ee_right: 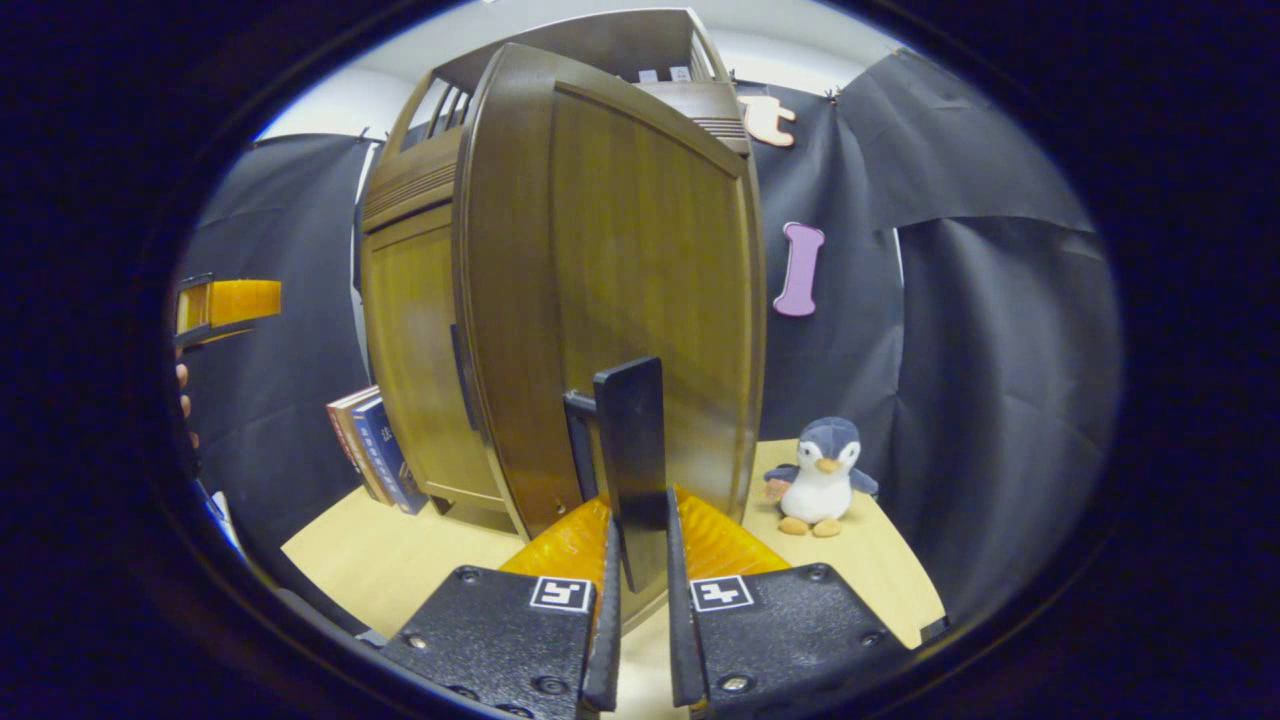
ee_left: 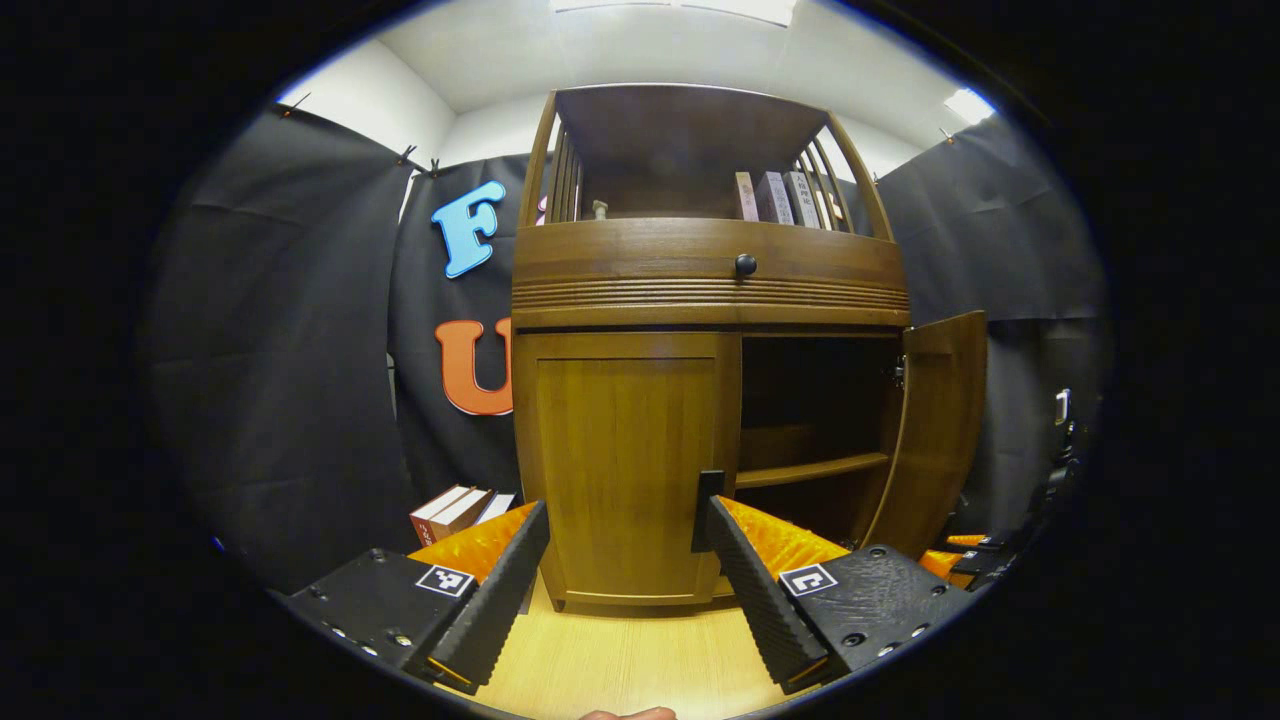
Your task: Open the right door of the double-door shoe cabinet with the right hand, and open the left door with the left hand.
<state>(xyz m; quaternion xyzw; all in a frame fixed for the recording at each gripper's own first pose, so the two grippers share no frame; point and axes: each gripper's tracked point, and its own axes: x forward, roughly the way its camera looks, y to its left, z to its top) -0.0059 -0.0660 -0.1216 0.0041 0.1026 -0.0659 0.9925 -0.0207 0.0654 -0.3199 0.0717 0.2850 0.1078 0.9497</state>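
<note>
The shoe cabinet (ee_left: 700, 290) stands upright at the centre of the left gripper view, brown wood with a ribbed band below its top shelf. Its left door (ee_left: 625, 465) is shut, a plain panel with a dark handle (ee_left: 708, 510) at its right edge. The right door (ee_left: 940, 425) is swung open at centre right, baring a dark inside with one shelf (ee_left: 812, 468).

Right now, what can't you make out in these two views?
- Left door contents: left gripper view, the shut door hides them.
- Book titles on the top shelf: too small.
- Right door handle base: right gripper view, the right gripper clamped on it covers it.
</note>
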